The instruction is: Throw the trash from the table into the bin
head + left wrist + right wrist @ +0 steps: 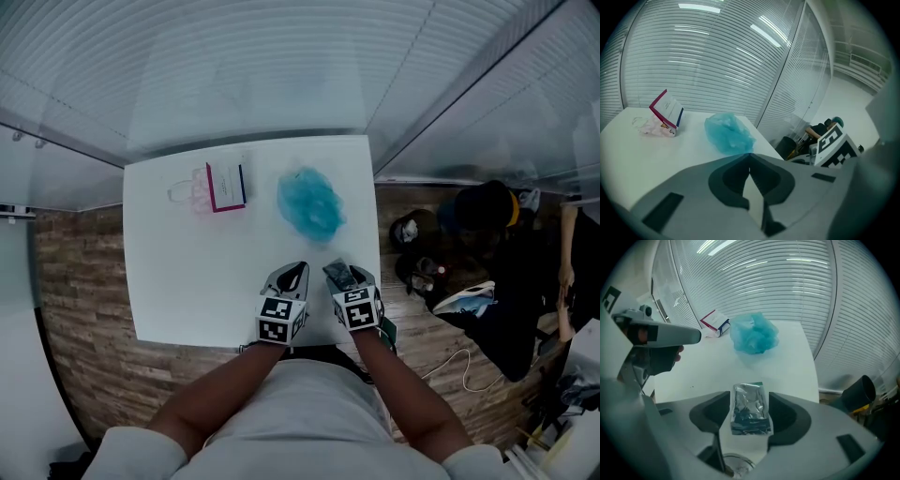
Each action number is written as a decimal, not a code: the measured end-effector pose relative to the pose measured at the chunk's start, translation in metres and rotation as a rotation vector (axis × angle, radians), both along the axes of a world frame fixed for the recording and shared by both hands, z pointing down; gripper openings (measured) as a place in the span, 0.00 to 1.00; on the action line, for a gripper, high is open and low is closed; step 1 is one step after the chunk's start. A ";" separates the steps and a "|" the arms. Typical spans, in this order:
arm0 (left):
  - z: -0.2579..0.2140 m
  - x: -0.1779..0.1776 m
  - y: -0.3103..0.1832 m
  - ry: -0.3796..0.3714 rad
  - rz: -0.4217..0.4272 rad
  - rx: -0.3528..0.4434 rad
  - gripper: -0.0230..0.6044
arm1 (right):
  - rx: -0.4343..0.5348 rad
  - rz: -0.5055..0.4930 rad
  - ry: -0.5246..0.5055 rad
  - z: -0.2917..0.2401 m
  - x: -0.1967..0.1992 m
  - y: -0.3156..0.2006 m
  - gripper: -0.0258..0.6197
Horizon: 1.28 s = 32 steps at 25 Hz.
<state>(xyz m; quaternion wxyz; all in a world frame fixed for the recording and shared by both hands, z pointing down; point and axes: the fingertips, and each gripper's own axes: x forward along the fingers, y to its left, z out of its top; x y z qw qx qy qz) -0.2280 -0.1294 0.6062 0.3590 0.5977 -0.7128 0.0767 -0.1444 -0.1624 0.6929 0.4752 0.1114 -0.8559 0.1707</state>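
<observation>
A crumpled blue plastic bag (pixel 309 202) lies on the white table (pixel 187 281), towards its far right. A pink-and-white carton (pixel 226 186) stands at the far left on a clear wrapper (pixel 187 194). Both grippers hover near the front edge. My right gripper (pixel 341 274) points steeply down. Its jaws stand wide on either side of a silver foil packet (pixel 750 408), and I see no pad pressing on it. Just to its left, my left gripper (pixel 292 274) has its tips together and holds nothing; the blue bag (pixel 728 133) lies ahead of it.
A dark bin (pixel 405 232) stands on the wooden floor beyond the table's right edge, also seen in the right gripper view (pixel 858 392). A person (pixel 487 244) sits on the floor beside it. Glass walls with blinds close off the far side.
</observation>
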 end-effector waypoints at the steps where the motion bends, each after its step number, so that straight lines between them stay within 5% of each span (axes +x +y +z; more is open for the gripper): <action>1: 0.002 0.000 0.000 0.004 -0.001 -0.003 0.04 | -0.003 -0.004 0.007 0.003 0.000 0.000 0.42; 8: 0.012 -0.004 0.000 0.016 -0.010 -0.020 0.04 | 0.079 -0.088 0.062 0.011 0.000 0.006 0.43; 23: 0.008 -0.009 0.018 0.011 -0.023 -0.018 0.04 | 0.113 -0.064 0.037 0.011 0.002 0.006 0.39; 32: -0.001 -0.019 0.038 -0.003 -0.036 -0.007 0.04 | 0.143 -0.067 0.042 0.010 -0.004 0.008 0.20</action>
